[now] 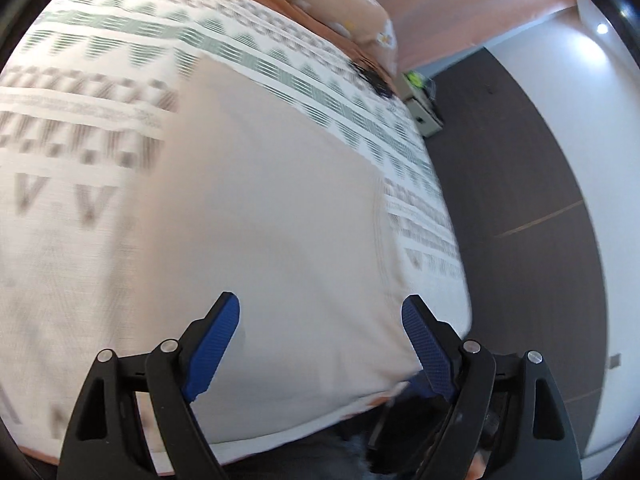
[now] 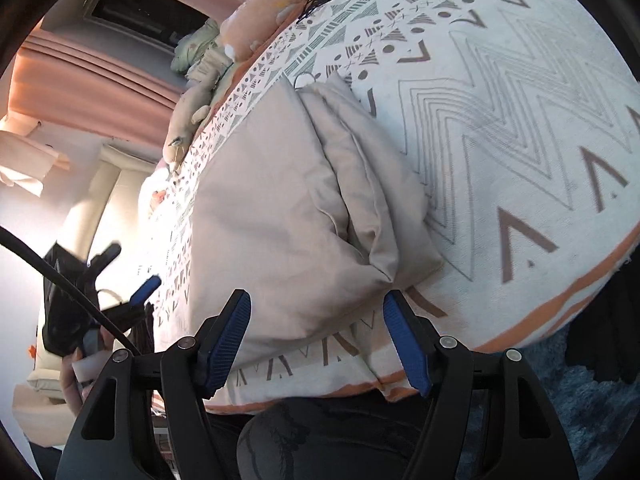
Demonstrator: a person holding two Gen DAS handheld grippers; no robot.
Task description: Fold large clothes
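The beige garment (image 2: 296, 200), folded mid-frame on the bed (image 2: 520, 120), looks soft, light and floppy (pinch its hemmed edges); both left gripper (image 1: 320, 308) and right gripper (image 2: 316, 304) gape empty

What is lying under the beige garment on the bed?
The garment lies on a patterned bedspread, visible all around it. The part beneath the folded cloth is covered.

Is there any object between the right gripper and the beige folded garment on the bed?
Nothing visible: the open right gripper hangs just above the beige folded cloth garment lying on the patterned white bedspread.
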